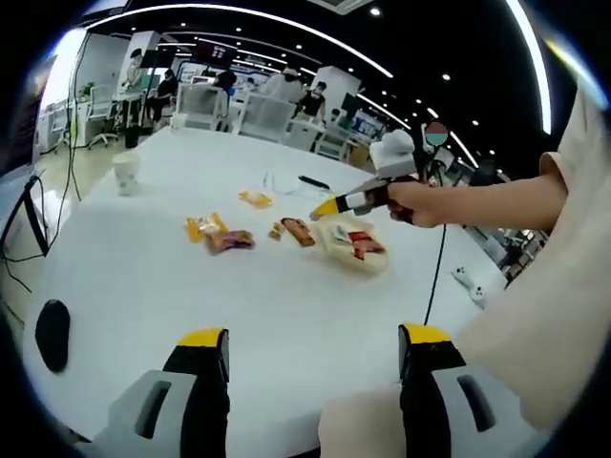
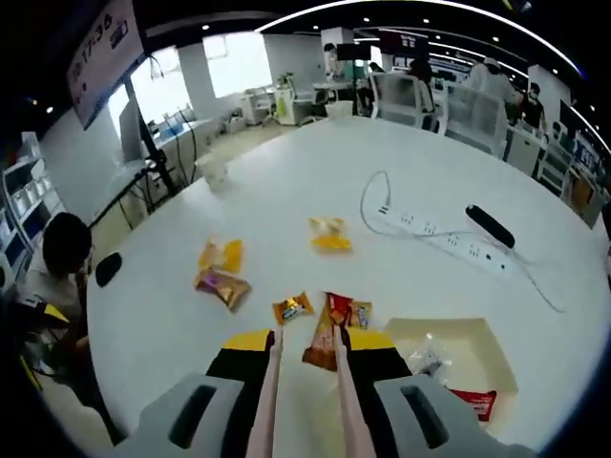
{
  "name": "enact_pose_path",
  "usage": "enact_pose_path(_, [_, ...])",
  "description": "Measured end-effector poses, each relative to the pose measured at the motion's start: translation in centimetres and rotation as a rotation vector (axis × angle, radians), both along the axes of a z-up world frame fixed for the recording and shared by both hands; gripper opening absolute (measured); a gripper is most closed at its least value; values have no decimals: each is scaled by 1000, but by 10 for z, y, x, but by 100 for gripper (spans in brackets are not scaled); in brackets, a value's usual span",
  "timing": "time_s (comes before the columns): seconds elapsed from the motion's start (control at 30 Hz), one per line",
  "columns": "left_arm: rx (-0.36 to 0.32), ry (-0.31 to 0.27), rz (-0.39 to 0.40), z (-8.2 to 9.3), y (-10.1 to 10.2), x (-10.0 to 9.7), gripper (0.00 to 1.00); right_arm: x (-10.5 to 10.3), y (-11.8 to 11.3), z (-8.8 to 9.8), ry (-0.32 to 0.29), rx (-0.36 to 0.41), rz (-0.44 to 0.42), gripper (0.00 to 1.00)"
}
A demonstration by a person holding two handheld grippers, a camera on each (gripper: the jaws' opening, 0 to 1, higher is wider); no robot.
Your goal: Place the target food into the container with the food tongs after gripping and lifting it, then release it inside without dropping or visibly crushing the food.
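Grip step: right gripper [image 2: 305,367], jaws clamped on tongs [image 2: 304,391], tong tips around snack [image 2: 322,343] at lower centre on table [image 2: 286,191]; next close gently, lift, carry to container [image 2: 458,358] lower right; left gripper [image 1: 313,367] jaws apart, idle.

Right claw [image 2: 305,358] gripping tongs [image 2: 304,405] — tips at brown snack packet [image 2: 322,345], beige container [image 2: 449,355] just beside, white table [image 2: 286,191]

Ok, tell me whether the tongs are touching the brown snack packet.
Cannot tell. In the right gripper view the brown snack packet lies between the tips of the tongs, overlapping one arm, but neither contact nor a gap shows plainly.
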State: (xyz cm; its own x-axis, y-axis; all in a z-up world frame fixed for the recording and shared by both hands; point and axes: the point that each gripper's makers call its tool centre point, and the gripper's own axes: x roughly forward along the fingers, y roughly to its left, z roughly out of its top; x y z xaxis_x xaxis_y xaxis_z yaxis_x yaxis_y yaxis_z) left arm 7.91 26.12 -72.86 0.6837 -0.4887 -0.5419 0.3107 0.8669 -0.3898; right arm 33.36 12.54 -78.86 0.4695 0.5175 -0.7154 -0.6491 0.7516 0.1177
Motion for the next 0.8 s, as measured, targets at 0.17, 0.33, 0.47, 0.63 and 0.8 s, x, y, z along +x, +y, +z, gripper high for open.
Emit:
enact_pose_path(0.17, [7,3,-2,0,5,4,71,2,0,-4,-3,-22,0,28])
enact_pose_path(0.33, [7,12,-6,-2,6,7,71,5,0,-10,12,-12,-34,28])
enact_pose_path(0.47, [8,18,-7,-2,6,7,71,5,2,-14,18,-23,-26,28])
enact_pose_path(0.63, [8,30,-3,-4,6,7,71,7,4,-21,33,-20,-29,28])
enact_pose_path(0.8, [8,36,3,-4,5,7,71,10,2,-27,46,-17,-38,28])
